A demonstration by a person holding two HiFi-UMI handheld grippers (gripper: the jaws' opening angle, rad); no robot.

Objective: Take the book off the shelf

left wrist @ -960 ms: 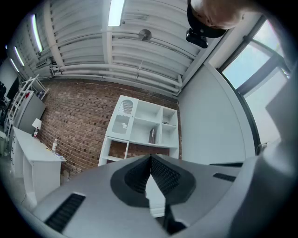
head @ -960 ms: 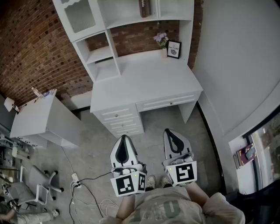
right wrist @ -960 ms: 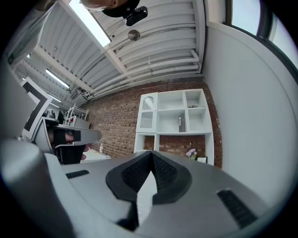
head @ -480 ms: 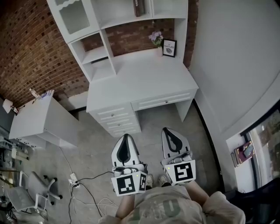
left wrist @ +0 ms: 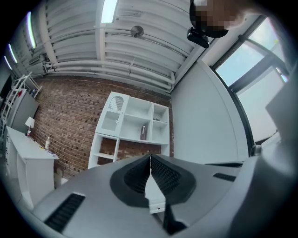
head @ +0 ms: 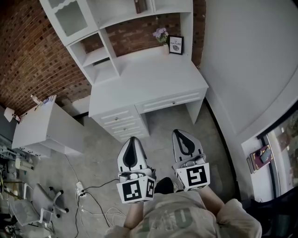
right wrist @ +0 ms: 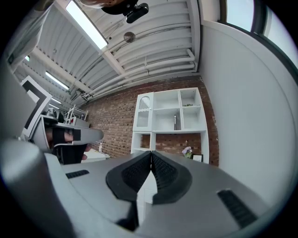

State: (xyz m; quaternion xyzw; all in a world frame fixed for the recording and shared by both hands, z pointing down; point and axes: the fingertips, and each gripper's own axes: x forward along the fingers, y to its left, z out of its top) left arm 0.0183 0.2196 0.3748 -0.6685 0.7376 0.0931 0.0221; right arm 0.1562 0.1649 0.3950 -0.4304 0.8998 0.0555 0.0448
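A dark book (head: 140, 6) stands upright in an upper cubby of the white shelf unit (head: 95, 56) over the desk; it also shows as a thin dark spine, the book (left wrist: 143, 132) in the left gripper view and the book (right wrist: 175, 122) in the right gripper view. My left gripper (head: 132, 142) and right gripper (head: 181, 134) hang side by side over the floor, well short of the desk. Both are shut with nothing between the pads, and they point toward the shelf.
The white desk (head: 144, 79) with drawers stands against a brick wall; a small flower vase (head: 161, 35) and a framed picture (head: 175, 45) sit at its back right. A low white cabinet (head: 42, 128) is at the left. Cables and a power strip (head: 80, 189) lie on the floor.
The view has shifted: desk and shelf sit higher and further left in the frame. Both grippers stay shut and side by side, each a little higher in the frame.
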